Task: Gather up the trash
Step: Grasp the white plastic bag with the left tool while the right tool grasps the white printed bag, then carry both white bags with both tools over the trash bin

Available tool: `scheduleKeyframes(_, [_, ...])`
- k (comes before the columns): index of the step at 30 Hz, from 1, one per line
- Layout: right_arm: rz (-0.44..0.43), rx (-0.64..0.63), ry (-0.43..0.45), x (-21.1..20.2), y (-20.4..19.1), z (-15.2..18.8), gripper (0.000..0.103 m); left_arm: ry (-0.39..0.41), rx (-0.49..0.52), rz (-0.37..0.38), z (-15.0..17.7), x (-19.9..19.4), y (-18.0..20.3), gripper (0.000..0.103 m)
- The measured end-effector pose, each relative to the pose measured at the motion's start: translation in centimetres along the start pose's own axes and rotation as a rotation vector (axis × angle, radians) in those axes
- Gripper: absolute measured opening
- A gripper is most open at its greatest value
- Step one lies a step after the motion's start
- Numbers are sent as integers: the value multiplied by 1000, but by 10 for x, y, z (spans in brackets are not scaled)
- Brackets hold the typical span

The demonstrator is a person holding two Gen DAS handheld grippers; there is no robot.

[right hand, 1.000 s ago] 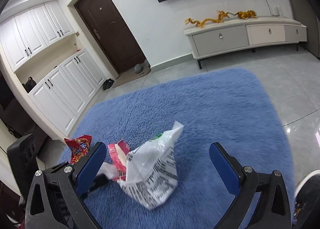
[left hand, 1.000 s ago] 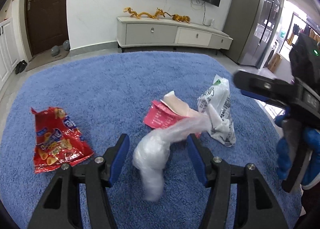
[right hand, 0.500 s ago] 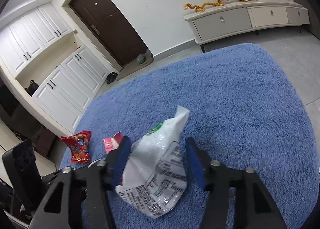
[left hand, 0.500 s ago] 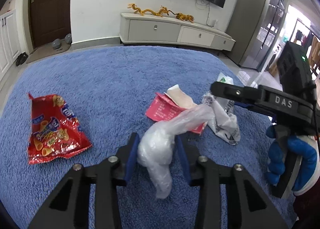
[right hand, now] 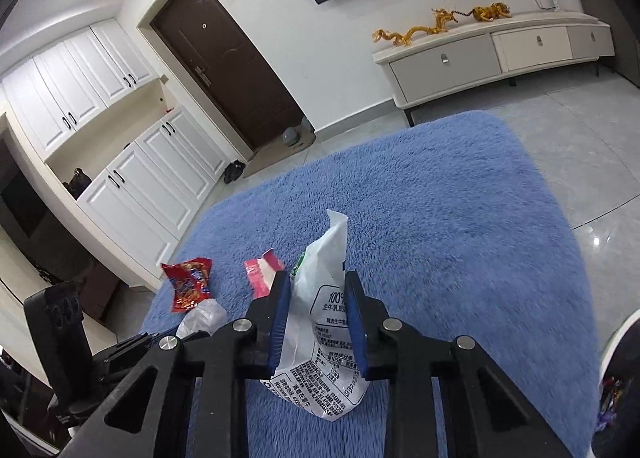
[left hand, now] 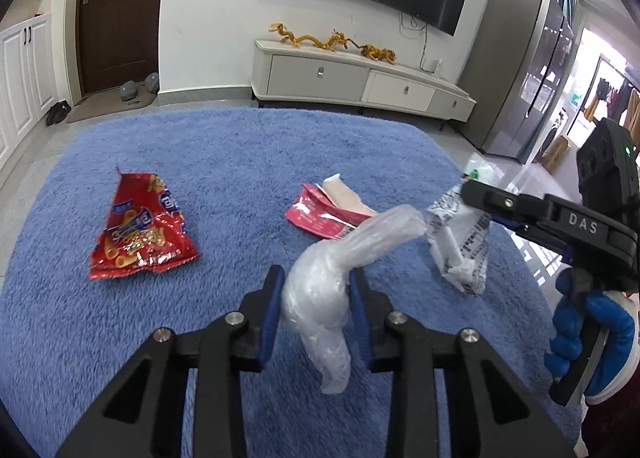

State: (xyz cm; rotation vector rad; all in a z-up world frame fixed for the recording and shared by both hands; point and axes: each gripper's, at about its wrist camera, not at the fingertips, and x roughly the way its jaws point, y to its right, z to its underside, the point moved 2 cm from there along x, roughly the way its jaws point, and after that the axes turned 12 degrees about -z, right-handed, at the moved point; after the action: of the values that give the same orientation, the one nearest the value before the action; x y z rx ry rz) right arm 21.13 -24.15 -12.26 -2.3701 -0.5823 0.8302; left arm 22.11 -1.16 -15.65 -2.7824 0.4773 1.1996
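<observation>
My left gripper (left hand: 315,274) has its blue pads pressed on a crumpled clear plastic bag (left hand: 384,234), and its jaws are still closing. The bag hangs lifted, its tail drooping below the fingers. My right gripper (right hand: 317,278) is closing too, its pads squeezing a white printed milk bag (right hand: 328,322) that stands up between them just above the rug. A red snack bag (left hand: 140,234) lies flat to the left. A pink-red wrapper (left hand: 328,213) lies between the two grippers.
Everything sits on a blue shag rug (left hand: 240,149) over grey floor tiles. A hand in a blue glove (left hand: 580,330) holds the right gripper's handle. A white TV cabinet (left hand: 360,77) stands beyond the rug, a dark fridge (left hand: 524,77) at the right, white cupboards (right hand: 140,185) at the left.
Both grippers went from wide open to closed on their bags. The left one lifted the clear bag a little; the right one pinched the white bag upright and narrower.
</observation>
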Motion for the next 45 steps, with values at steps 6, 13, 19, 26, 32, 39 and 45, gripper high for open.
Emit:
scheduleKeyframes(6, [-5,-12,53,-38,-16,6,24,32,0,-7,3,-31,8,30])
scheduleKeyframes(13, [5,-15,145,-96,-24,13,24,70,22,7,1,-67,26,30])
scheduleKeyframes(19, [36,-17,246,-153,-22,16,24,103,69,42,-6,-93,60,30])
scheduleKeyframes(26, [129,-1,375,-229,-1,27,24,107,134,126,-14,-103,125,30])
scheduleKeyframes(32, [291,63,453,-278,47,41,24,55,199,198,-22,-83,194,30])
scheduleKeyframes(39, [422,225,490,-307,128,66,24,-15,336,277,-22,-43,296,30])
scheduleKeyframes(45, [487,350,467,-316,188,94,24,-102,420,343,-11,3,380,31])
